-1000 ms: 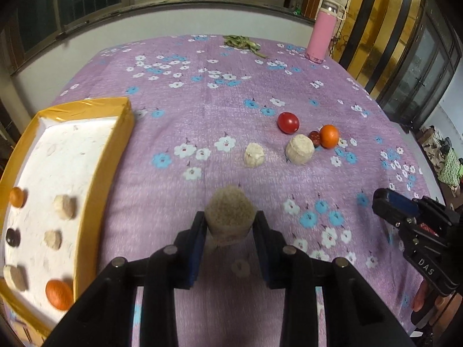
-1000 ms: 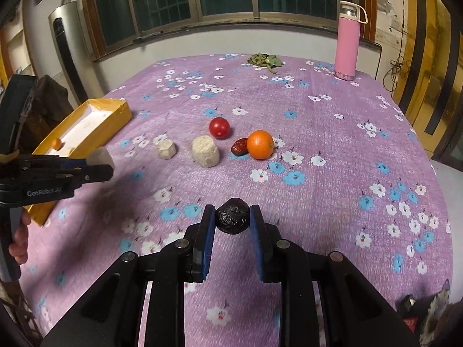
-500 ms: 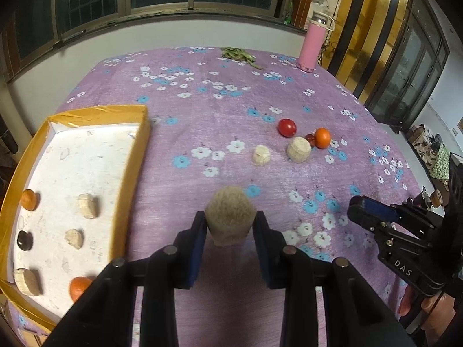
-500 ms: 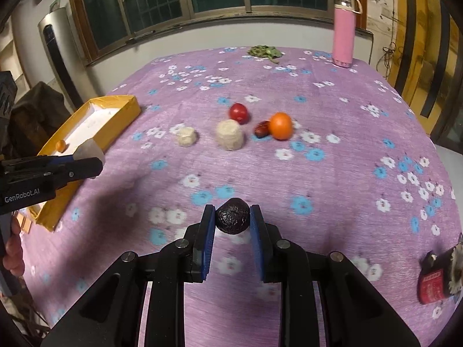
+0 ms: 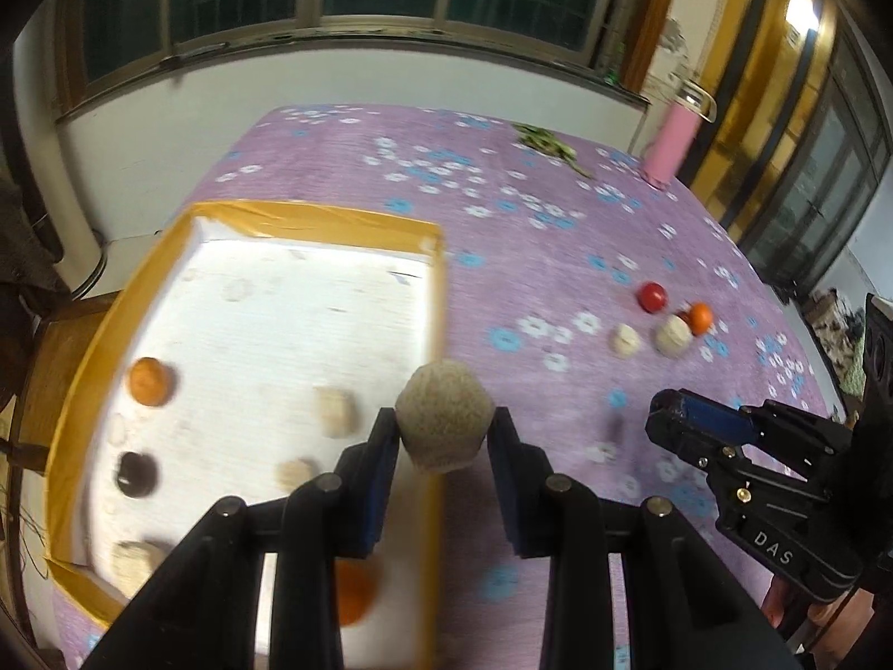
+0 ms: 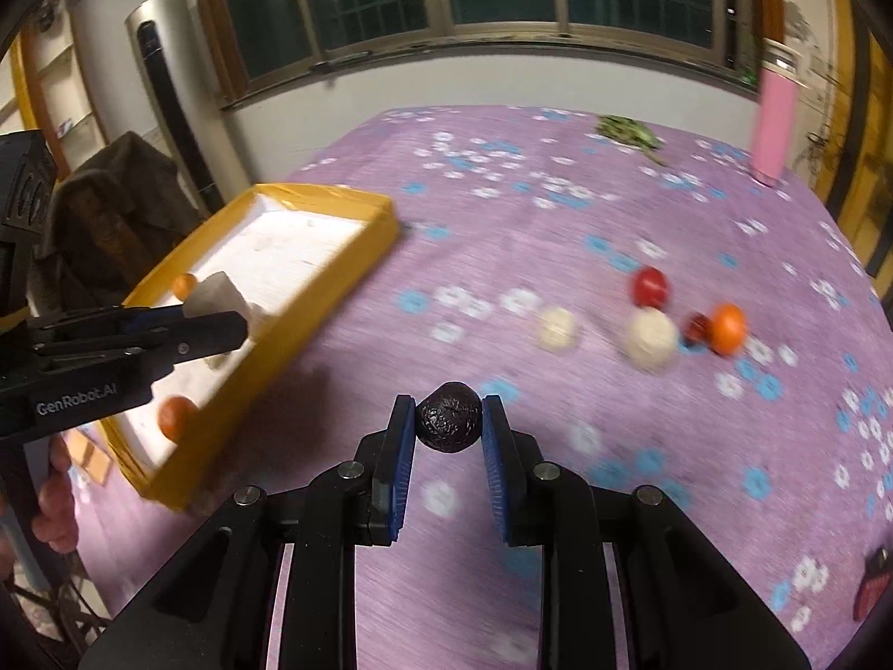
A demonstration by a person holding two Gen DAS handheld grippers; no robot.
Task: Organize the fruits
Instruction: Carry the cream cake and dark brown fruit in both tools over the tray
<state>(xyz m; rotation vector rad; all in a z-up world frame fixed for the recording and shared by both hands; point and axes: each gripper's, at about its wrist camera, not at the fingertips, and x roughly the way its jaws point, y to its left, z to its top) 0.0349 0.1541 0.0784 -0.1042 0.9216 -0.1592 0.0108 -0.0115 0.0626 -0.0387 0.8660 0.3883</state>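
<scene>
My left gripper (image 5: 445,430) is shut on a tan rough ball-shaped fruit (image 5: 445,416), held over the right rim of the yellow-edged white tray (image 5: 312,218). Several fruits lie in the tray: an orange one (image 5: 149,381), a dark one (image 5: 135,473) and pale ones (image 5: 335,412). My right gripper (image 6: 449,424) is shut on a dark wrinkled fruit (image 6: 450,416) above the purple cloth, to the right of the tray (image 6: 335,273). On the cloth lie a red fruit (image 6: 649,286), two pale fruits (image 6: 650,338), a small dark red one (image 6: 696,327) and an orange (image 6: 726,326).
A pink bottle (image 6: 773,125) and green leaves (image 6: 628,131) stand at the table's far side. The flowered purple cloth (image 6: 558,223) covers the table. A chair with dark clothing (image 6: 111,212) and a tall grey appliance (image 6: 167,106) stand left of it. A hand (image 6: 53,508) holds the left gripper.
Both grippers have swung left toward the tray with their fruits still held. The tray now lies under the left gripper, and the loose fruits have shifted to the right in both views.
</scene>
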